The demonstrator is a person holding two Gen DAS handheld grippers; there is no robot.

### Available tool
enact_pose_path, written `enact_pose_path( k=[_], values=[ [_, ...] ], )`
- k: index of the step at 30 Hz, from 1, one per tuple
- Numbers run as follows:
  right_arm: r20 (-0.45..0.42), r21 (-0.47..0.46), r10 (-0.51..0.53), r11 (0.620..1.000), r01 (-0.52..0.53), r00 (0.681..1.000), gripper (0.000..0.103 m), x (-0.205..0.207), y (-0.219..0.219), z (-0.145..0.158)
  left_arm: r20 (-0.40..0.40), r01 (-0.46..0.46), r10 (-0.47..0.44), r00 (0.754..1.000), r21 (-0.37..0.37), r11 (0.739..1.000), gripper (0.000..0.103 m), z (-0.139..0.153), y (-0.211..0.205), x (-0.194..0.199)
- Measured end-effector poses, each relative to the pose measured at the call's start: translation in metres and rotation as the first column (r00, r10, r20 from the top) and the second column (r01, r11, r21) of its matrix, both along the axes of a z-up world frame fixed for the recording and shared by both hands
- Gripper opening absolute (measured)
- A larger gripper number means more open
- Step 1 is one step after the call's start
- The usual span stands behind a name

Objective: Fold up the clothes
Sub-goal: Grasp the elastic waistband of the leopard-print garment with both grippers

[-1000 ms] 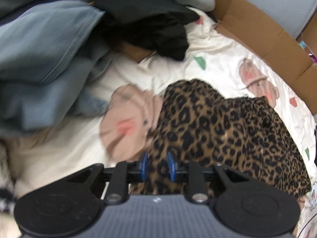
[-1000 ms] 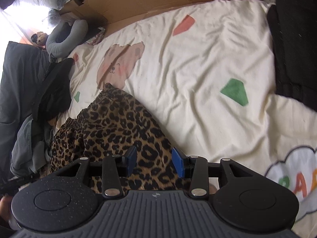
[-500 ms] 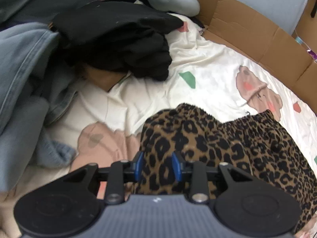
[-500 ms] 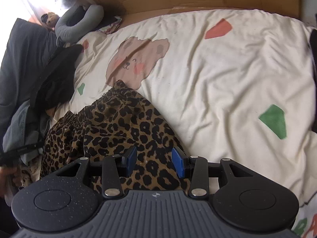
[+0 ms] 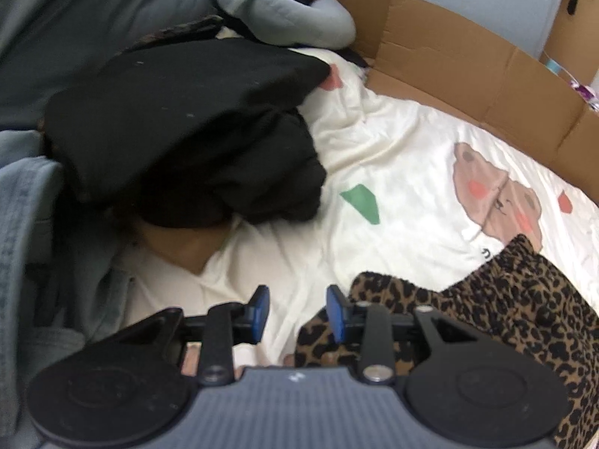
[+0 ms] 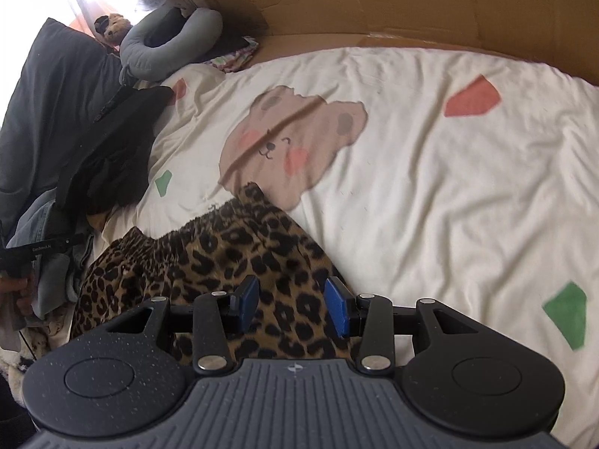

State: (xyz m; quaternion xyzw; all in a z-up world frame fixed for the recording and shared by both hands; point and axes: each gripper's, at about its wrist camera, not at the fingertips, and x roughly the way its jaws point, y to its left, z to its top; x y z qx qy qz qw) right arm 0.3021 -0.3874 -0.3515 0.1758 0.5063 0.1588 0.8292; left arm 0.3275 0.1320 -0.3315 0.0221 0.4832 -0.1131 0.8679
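Note:
A leopard-print garment lies crumpled on the cream bed sheet. My left gripper is open over bare sheet. Nothing is between its blue pads, and the garment's edge lies just beside its right finger. In the right wrist view the same garment spreads out below the bear print. My right gripper hovers over the garment's near right part with its jaws apart. Flat fabric shows in the gap, and the pads do not press on it.
A heap of black clothes, blue denim and a grey neck pillow crowd the left side. Cardboard sheets line the bed's far edge. A person's hand shows at the left edge of the right wrist view.
My left gripper let go of the leopard fabric, spread its jaws and slid left off the garment onto bare sheet. The right gripper shifted across the bed, jaws unchanged; the black folded item left its view.

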Motion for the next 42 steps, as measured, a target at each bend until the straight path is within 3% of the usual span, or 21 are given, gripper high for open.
enact_pose_path(
  k=[6,11,17,22,28,32,35,39,42],
  values=[
    [0.048,-0.008,0.061,0.998,-0.060,0.997,0.046,0.025,0.021,0.005,-0.033,0.104,-0.103,0.994,-0.001,0.995,0.041,-0.015,-0.018,0.005],
    [0.063,-0.054,0.120,0.992,-0.117,0.991,0.046,0.040,0.042,-0.002,-0.066,0.207,-0.204,0.977,0.041,0.977,0.050,-0.026,-0.035,0.010],
    [0.054,-0.087,0.161,0.984,-0.156,0.985,0.046,0.060,0.062,-0.018,-0.098,0.261,-0.255,0.962,0.046,0.964,0.053,-0.043,-0.042,0.016],
    [0.041,-0.118,0.190,0.976,-0.184,0.981,0.046,0.073,0.073,-0.033,-0.116,0.260,-0.254,0.960,0.044,0.964,0.058,-0.059,-0.040,0.019],
    [0.032,-0.085,0.228,0.971,-0.224,0.973,0.047,0.082,0.085,-0.042,-0.130,0.237,-0.233,0.964,0.015,0.971,0.061,-0.074,-0.033,0.014],
    [0.033,-0.125,0.249,0.962,-0.243,0.968,0.055,0.087,0.092,-0.048,-0.125,0.242,-0.239,0.963,0.007,0.970,0.060,-0.077,-0.032,0.012],
    [0.019,-0.136,0.266,0.956,-0.261,0.964,0.055,0.093,0.096,-0.056,-0.125,0.256,-0.253,0.959,0.005,0.967,0.052,-0.078,-0.033,0.013],
    [-0.003,-0.156,0.334,0.931,-0.331,0.942,0.054,0.094,0.107,-0.063,-0.129,0.300,-0.296,0.946,0.011,0.954,0.018,-0.076,-0.037,0.010],
    [-0.023,-0.162,0.402,0.902,-0.401,0.915,0.048,0.089,0.116,-0.065,-0.119,0.322,-0.316,0.941,0.031,0.946,0.010,-0.073,-0.039,0.006]
  ],
)
